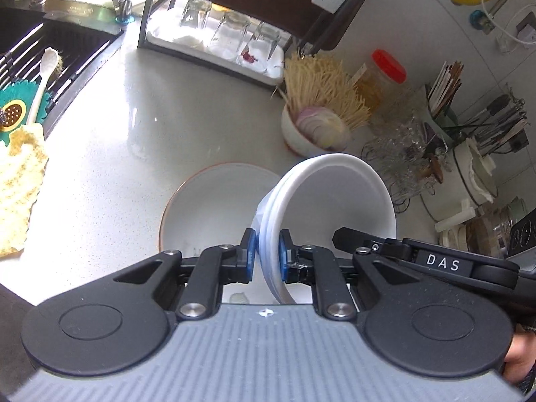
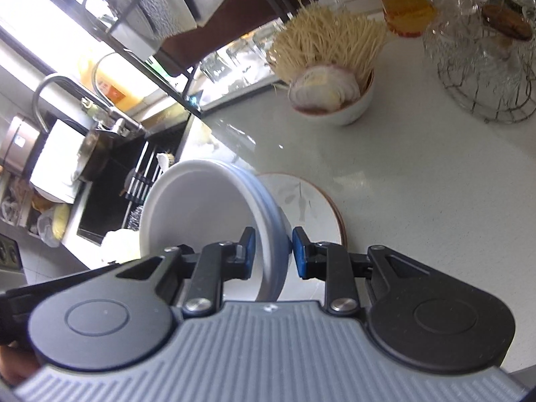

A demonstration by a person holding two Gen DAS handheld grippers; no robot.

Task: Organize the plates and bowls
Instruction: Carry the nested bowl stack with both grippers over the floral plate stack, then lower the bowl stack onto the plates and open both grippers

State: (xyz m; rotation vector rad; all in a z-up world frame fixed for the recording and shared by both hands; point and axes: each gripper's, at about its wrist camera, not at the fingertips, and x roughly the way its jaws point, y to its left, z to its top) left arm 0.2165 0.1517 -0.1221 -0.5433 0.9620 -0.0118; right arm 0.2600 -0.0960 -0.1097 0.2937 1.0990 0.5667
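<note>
A: Start at the jaws. What have they got?

B: Both pairs are clamped on the rim of the same stack of white bowls [image 1: 331, 197]. The left gripper [image 1: 267, 251] pinches one side of the rim, its blue pads either side of the wall. The right gripper [image 2: 273, 251] bites the opposite side of the stack of white bowls [image 2: 201, 207].

A: How does the stack sit?

B: Tilted, its mouth facing away from each camera's pads and upward, carried clear of the table [image 1: 134, 134]. It seems to be two or three bowls nested; the exact count I can't tell.

A: And what does the next move turn on?

B: The plate [image 1: 214, 201] directly under and just beyond the stack. It lies flat on the table, brown-rimmed, with a leaf pattern visible from the right wrist [image 2: 301, 201]. Neither hand is nearer; the stack hangs between them, so I'd judge they must lower it together.

A: Contents?

B: The held bowls look empty, and so does the plate. Farther out, a small bowl [image 1: 301, 137] holds sliced onion and a bundle of thin noodles. Upturned glasses [image 1: 231, 33] stand in the rack tray.
</note>
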